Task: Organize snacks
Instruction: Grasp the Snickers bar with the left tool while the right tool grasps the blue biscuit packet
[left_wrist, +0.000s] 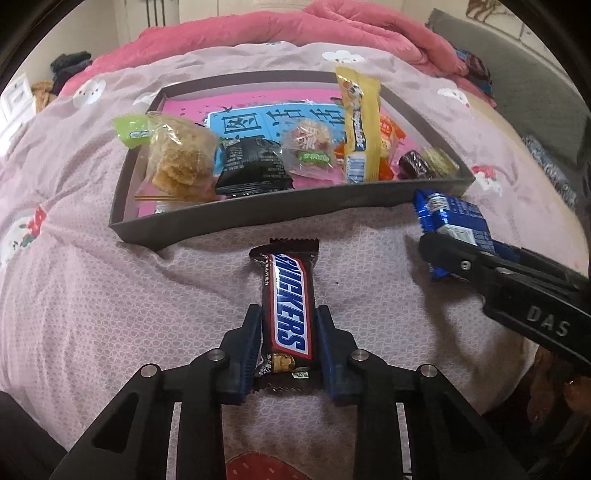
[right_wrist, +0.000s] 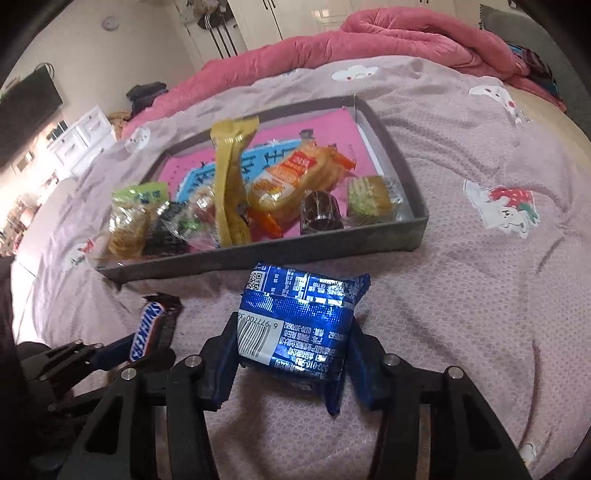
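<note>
Left gripper (left_wrist: 288, 347): fingers clamped on the lower half of the chocolate bar (left_wrist: 289, 302), which lies on the bed (left_wrist: 110, 314) and juts forward past the fingertips toward the tray (left_wrist: 258, 214). Risk: the free front end droops on lifting and catches the tray's near wall.

Right gripper (right_wrist: 291, 354): fingers closed against both sides of the blue packet (right_wrist: 301, 321), pinching its rear part; most of the packet lies ahead of the fingertips. Risk: the soft, glossy wrapper may crumple or slip free, dropping short of the tray.

Both grippers sit close together; sideways travel could knock them together.
</note>
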